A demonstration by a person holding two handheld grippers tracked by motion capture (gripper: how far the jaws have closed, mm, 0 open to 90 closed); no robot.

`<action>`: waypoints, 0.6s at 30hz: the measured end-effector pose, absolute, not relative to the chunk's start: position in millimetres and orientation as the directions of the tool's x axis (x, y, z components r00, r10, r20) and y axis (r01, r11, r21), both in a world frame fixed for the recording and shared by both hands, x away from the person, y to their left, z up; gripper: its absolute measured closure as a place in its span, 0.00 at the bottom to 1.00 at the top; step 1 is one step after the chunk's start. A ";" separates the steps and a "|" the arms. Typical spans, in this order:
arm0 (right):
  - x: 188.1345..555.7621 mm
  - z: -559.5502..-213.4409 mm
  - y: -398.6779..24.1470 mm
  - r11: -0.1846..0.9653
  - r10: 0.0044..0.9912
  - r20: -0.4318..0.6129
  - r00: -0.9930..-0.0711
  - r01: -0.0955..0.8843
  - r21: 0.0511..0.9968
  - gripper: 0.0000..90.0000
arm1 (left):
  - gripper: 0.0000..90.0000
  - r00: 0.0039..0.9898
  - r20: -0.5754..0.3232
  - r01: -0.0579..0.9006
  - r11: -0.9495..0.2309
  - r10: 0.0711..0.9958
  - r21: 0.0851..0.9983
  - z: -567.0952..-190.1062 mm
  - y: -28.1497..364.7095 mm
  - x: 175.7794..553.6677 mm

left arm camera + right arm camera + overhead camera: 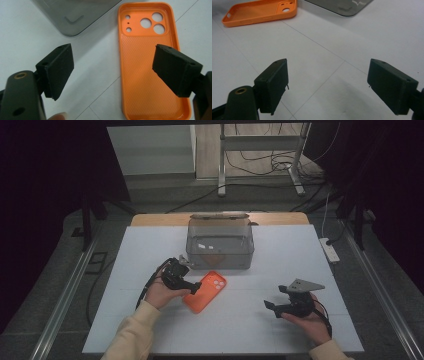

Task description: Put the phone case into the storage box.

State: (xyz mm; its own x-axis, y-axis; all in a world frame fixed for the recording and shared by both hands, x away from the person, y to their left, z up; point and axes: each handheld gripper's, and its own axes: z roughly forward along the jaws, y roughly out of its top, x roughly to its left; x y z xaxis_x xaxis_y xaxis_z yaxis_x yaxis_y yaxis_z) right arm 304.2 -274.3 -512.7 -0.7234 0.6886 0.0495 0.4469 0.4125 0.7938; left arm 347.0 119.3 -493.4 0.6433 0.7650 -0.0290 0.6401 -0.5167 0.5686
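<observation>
Right claw (275, 306) nearest, jaws spread wide, nothing between them, low over the white worktop (280, 265). Left claw (192, 287) likewise spread, poised just over the orange phone case (206, 291), which lies flat, inside up. Beyond the case: clear grey bin (220, 242), just beside it.

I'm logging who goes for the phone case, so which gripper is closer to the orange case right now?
Left. The left gripper hangs open at the orange case. The right gripper is open, well off to its side.
</observation>
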 end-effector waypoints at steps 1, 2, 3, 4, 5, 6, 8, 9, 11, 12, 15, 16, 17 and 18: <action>304.2 -512.8 -274.3 0.412 0.689 0.050 -0.723 0.447 0.794 0.19 | 0.20 0.643 -0.029 0.640 -0.517 0.765 0.569 -493.4 119.3 347.0; 304.2 -512.8 -274.3 0.413 0.689 0.049 -0.723 0.447 0.794 0.19 | 0.20 0.644 -0.027 0.641 -0.520 0.765 0.565 -493.7 119.0 347.7; 304.2 -512.8 -274.3 0.413 0.689 0.049 -0.723 0.447 0.794 0.19 | 0.20 0.644 -0.027 0.641 -0.520 0.765 0.565 -493.7 119.0 347.7; 304.2 -512.9 -274.2 0.414 0.688 0.049 -0.724 0.447 0.793 0.19 | 0.20 0.643 -0.029 0.644 -0.519 0.765 0.562 -494.5 118.8 348.3; 304.2 -512.9 -274.2 0.414 0.688 0.049 -0.724 0.447 0.793 0.19 | 0.21 0.643 -0.027 0.644 -0.522 0.765 0.559 -494.8 118.7 348.5; 304.2 -512.9 -274.2 0.414 0.688 0.049 -0.724 0.447 0.793 0.19 | 0.21 0.644 -0.024 0.644 -0.525 0.765 0.556 -495.3 118.5 348.8; 304.3 -513.0 -274.2 0.414 0.688 0.049 -0.724 0.448 0.793 0.19 | 0.21 0.644 -0.019 0.645 -0.529 0.765 0.551 -495.9 118.4 349.4; 304.4 -513.1 -274.0 0.413 0.689 0.049 -0.723 0.447 0.793 0.19 | 0.22 0.644 -0.021 0.646 -0.529 0.765 0.550 -496.4 118.1 349.6; 304.3 -513.0 -274.0 0.415 0.688 0.049 -0.724 0.447 0.793 0.19 | 0.23 0.646 -0.016 0.644 -0.533 0.764 0.548 -497.1 117.7 350.2; 304.3 -513.2 -273.8 0.413 0.687 0.050 -0.725 0.446 0.794 0.19 | 0.23 0.646 -0.012 0.644 -0.537 0.763 0.545 -497.5 117.4 350.4; 304.2 -513.2 -273.9 0.415 0.686 0.049 -0.726 0.446 0.793 0.19 | 0.24 0.649 -0.007 0.642 -0.542 0.761 0.542 -498.2 116.9 351.0; 304.3 -513.2 -273.9 0.416 0.686 0.049 -0.726 0.446 0.793 0.19 | 0.24 0.650 -0.009 0.643 -0.544 0.760 0.540 -498.9 116.6 351.6; 304.3 -513.2 -273.9 0.415 0.686 0.049 -0.726 0.446 0.793 0.19 | 0.25 0.654 -0.007 0.641 -0.549 0.757 0.537 -499.1 116.6 352.1; 304.3 -513.3 -273.9 0.415 0.687 0.049 -0.725 0.447 0.793 0.19 | 0.26 0.654 -0.006 0.641 -0.550 0.756 0.536 -499.4 116.3 352.3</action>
State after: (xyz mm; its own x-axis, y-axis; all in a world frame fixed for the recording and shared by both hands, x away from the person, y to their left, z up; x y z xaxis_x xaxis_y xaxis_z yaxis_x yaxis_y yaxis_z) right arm 304.3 -273.9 -513.3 -0.7250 0.6870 0.0492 0.4468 0.4148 0.7927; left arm 352.3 116.3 -499.4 0.6544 0.7561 -0.0059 0.6406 -0.5503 0.5356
